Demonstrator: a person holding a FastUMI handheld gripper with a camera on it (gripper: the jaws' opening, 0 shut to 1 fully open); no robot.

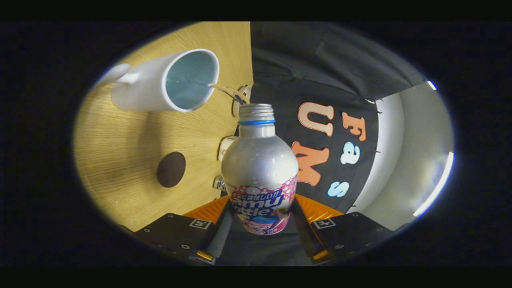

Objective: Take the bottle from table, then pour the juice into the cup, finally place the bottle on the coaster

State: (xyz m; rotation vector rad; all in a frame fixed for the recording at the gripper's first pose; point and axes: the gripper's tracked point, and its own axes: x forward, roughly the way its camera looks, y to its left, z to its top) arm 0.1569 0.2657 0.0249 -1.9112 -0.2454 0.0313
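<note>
Item: silver juice bottle (260, 172), centre frame, clenched at its base by both claw (260, 236) fingers and tipped so a thin stream arcs from its open mouth into the white cup (168, 82), upper left, with the dark round coaster (171, 169) waiting on the wooden bench (120, 144) at mid-left.

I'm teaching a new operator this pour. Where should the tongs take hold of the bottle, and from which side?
As here: the tongs clamp the bottle across its wide labelled lower body, from the base end. That straight-sided part fits between the fingers, leaving the narrow neck free towards the cup.
</note>
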